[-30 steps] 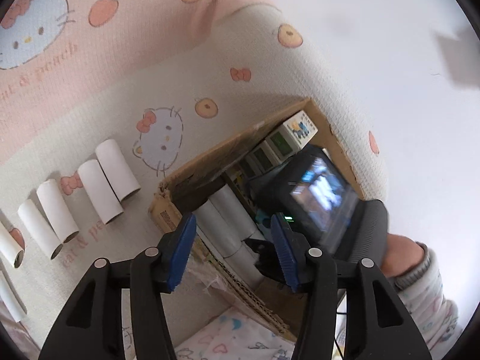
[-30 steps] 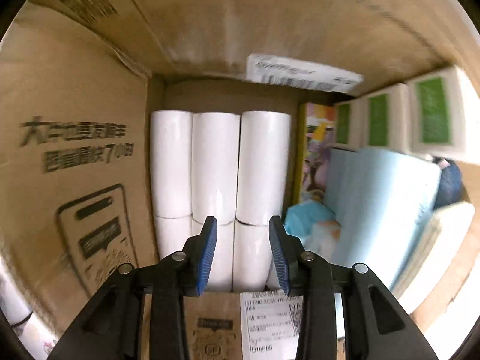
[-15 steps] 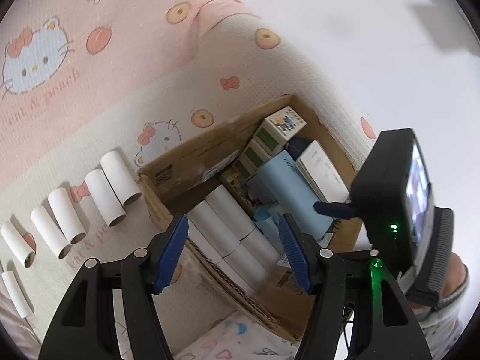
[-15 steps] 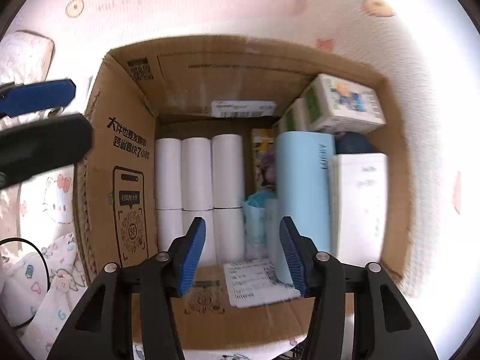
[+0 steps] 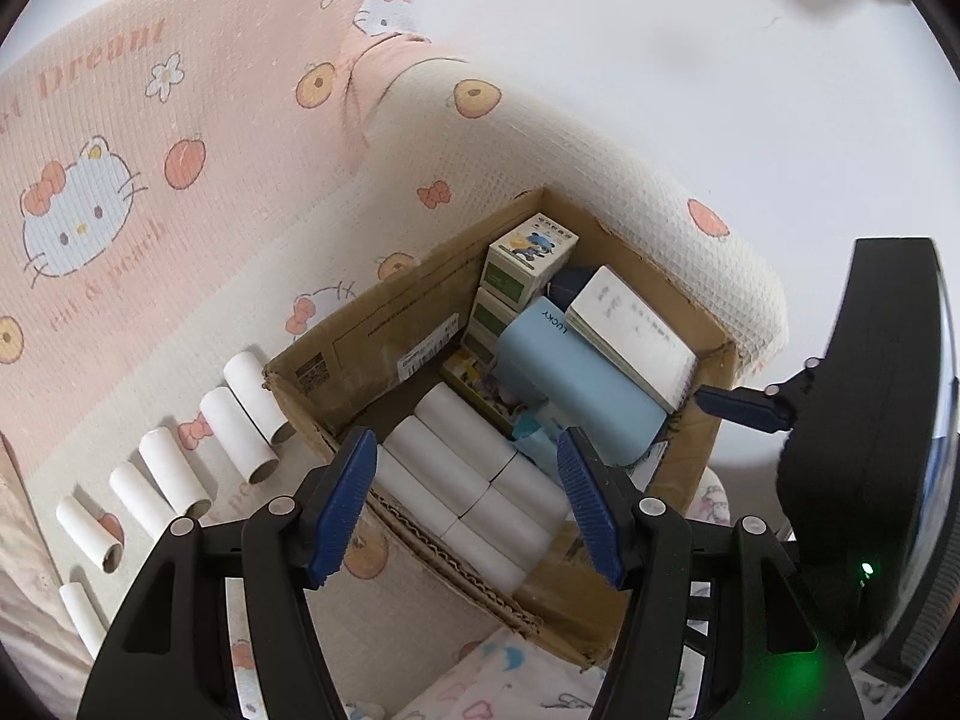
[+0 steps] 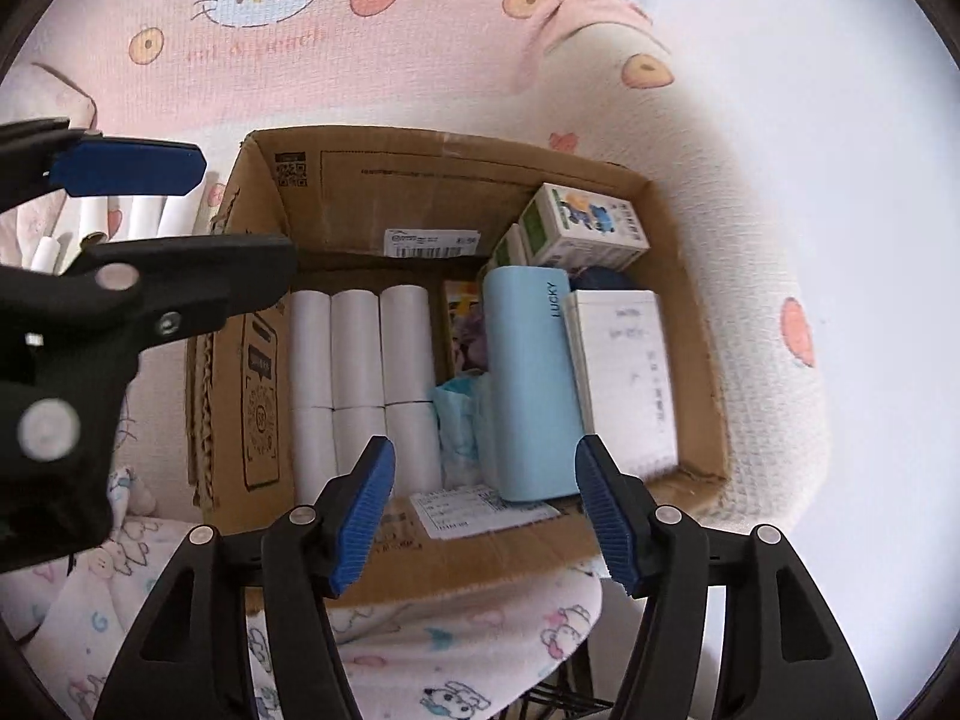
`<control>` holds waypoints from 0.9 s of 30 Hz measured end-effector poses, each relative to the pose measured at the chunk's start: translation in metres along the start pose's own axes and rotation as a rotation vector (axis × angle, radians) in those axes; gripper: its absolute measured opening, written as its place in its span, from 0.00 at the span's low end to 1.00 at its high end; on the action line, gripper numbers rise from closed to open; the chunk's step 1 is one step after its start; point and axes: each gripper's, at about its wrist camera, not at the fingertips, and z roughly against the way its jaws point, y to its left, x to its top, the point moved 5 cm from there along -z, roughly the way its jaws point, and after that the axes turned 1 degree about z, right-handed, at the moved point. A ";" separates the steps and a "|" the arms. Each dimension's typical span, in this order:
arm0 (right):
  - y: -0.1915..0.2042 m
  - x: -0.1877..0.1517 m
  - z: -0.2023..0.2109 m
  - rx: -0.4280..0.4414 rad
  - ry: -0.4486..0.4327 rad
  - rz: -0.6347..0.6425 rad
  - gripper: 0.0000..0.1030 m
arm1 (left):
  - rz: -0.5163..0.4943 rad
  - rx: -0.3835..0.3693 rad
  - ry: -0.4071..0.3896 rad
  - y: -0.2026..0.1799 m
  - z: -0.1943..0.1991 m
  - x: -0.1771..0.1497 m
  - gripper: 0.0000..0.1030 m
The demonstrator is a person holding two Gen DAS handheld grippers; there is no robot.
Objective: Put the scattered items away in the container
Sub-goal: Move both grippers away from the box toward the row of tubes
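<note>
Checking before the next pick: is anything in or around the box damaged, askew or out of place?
The cardboard box has a torn, ragged near-left edge. Inside, the white notebook leans tilted on the blue pack. Several white tubes lie outside in a row. Nothing looks spilled.

blue pouch (image 6: pixel 531 387) in cardboard box (image 6: pixel 420 180): "LUCKY" on its side | pink blanket (image 5: pixel 150 138) behind box: "Dream" in red, and "& peach" under the cat face | white label (image 6: pixel 432 242) on box's far inner wall: barcode, print too small to read | notebook (image 6: pixel 624 372) right of pouch: blurred writing
</note>
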 end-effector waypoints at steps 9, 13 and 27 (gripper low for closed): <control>0.016 0.002 0.023 -0.114 -0.055 0.007 0.59 | 0.022 -0.072 -0.016 0.018 0.011 -0.012 0.65; 0.040 0.001 0.034 -0.146 -0.143 0.084 0.59 | 0.033 -0.085 -0.052 0.038 0.019 -0.027 0.65; 0.161 -0.008 0.073 -0.181 -0.359 0.439 0.63 | 0.235 0.017 -0.135 0.153 0.052 -0.114 0.65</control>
